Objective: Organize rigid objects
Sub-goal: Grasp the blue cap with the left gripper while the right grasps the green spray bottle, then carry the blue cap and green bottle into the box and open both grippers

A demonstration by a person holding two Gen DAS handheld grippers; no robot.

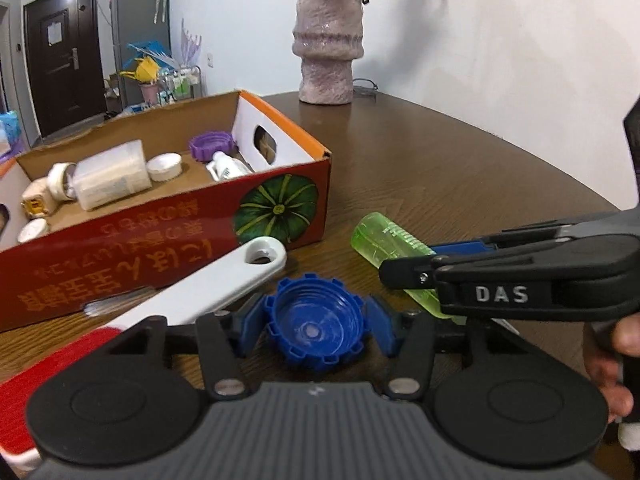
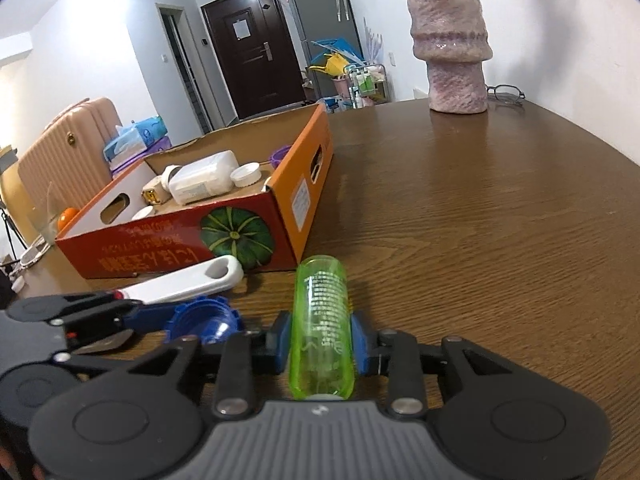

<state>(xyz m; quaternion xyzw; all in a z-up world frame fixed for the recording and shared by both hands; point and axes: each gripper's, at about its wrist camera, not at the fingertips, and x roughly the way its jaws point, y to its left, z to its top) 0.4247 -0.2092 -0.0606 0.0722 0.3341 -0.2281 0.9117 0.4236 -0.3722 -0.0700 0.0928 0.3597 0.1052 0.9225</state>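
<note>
Both grippers are down on the wooden tabletop point(image 2: 480, 208) as we look along their fingers. Our left gripper point(image 1: 316, 322) brackets a blue ribbed cap point(image 1: 316, 328) lying mouth up; its blue pads point(image 1: 250, 330) sit at the cap's rim on either side, and we cannot tell whether they press on it or just flank it. Our right gripper point(image 2: 320, 344) is clamped on a clear green tube point(image 2: 322, 320) lying on its side, a pad tight against each flank, the tube's far end pointing toward the middle of the tabletop.

Cap and tube lie near each other, close to the tabletop's near edge. A white handle point(image 1: 224, 280) with a hole in its end lies just beyond the cap, in front of the red cardboard box point(image 1: 160, 240) printed with a green squash. Inside the box we make out a white bottle point(image 1: 112, 178), a white lid point(image 1: 164, 166) and a purple cap point(image 1: 210, 145); smaller pieces at its left end are too blurred to name.

The tube's near end is hidden behind the right gripper's body. A pink vase point(image 2: 452, 44) stands at the far edge, its stems cut off by the frame, with eyeglasses point(image 2: 505, 93) beside it.
</note>
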